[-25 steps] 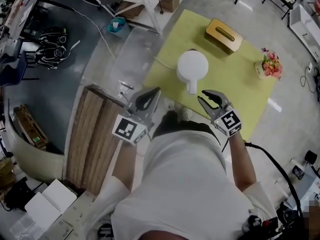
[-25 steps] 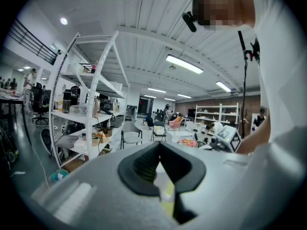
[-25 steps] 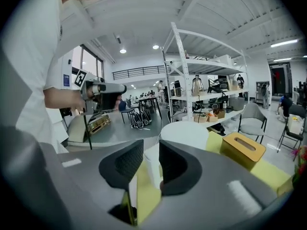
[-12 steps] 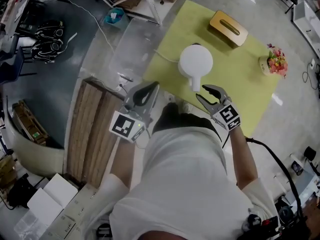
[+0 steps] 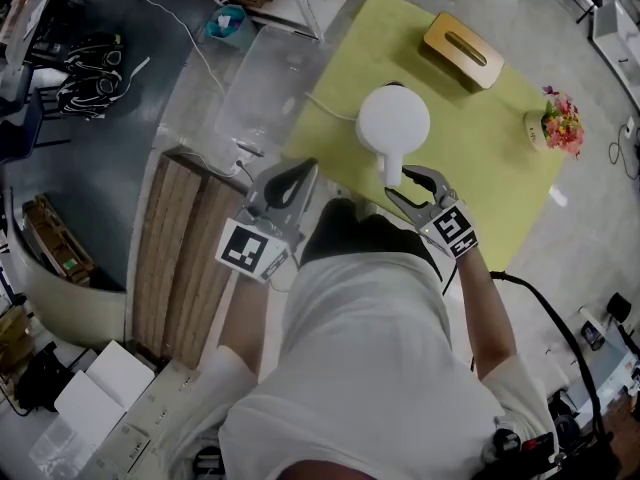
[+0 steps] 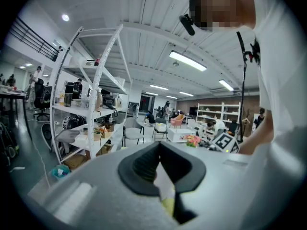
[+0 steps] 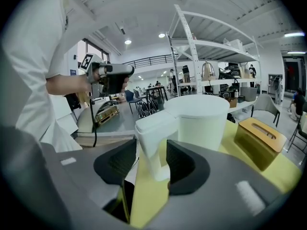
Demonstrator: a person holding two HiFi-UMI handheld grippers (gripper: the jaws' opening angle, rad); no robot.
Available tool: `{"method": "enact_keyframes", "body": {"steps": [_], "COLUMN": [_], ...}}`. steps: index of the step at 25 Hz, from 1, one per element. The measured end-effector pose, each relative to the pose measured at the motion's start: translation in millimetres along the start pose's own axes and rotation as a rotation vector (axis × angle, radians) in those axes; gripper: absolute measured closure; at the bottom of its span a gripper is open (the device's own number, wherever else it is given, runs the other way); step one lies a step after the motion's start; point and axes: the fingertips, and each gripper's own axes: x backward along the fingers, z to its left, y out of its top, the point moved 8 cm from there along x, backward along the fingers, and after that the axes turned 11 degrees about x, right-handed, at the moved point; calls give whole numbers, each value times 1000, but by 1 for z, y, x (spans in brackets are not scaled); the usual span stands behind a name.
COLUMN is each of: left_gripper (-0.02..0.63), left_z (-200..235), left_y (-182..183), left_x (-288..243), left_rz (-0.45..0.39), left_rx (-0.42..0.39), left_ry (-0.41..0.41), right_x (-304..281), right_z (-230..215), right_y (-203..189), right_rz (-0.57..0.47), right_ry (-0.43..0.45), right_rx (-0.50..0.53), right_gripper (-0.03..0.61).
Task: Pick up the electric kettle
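Where your right hand is: reaching forward over the near edge of the yellow table top (image 5: 480,168), forearm out from your side, the right gripper (image 5: 406,186) tipped down toward the electric kettle (image 5: 393,118).
Right gripper jaws: spread wide, having just been opening; the kettle's handle (image 7: 152,138) stands between them, and neither pad visibly presses on it.
Left hand: held off the table's near-left edge, close by your body, the left gripper (image 5: 290,180) pointing roughly level toward the table.
Left gripper jaws: tips drawn together, nothing between them.
Kettle's place: upright on the near-left part of the yellow top, its handle jutting toward you and into your right gripper.
Kettle's look: plain matte white, a round body with a flat white lid and a chunky, squared handle in the same white.
Cord (image 5: 325,108): white, running from the kettle toward the table's left edge.
Beyond the kettle: a wooden box (image 5: 462,48) and, well apart at the right edge, a small pot of flowers (image 5: 560,128).
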Motion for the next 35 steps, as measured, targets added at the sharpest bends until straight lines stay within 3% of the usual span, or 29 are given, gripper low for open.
{"method": "enact_keyframes", "body": {"steps": [19,27,35], "left_gripper": [611,611,611], "left_z": [28,39,48], "left_y": [-34,-49,-56], "left_x": [-26,-34,-46], "left_rz": [17,42,76], "left_rx": [39,39,47], "left_ry": [21,24,20], "right_x": [-48,-59,-65], "right_z": [-6,-5,-8], "right_y": [-11,-19,-18], "right_rz": [-40,-65,-65], "right_ry": [171,236,219], "right_rx": [122,164,267], "right_gripper": [377,411,485]}}
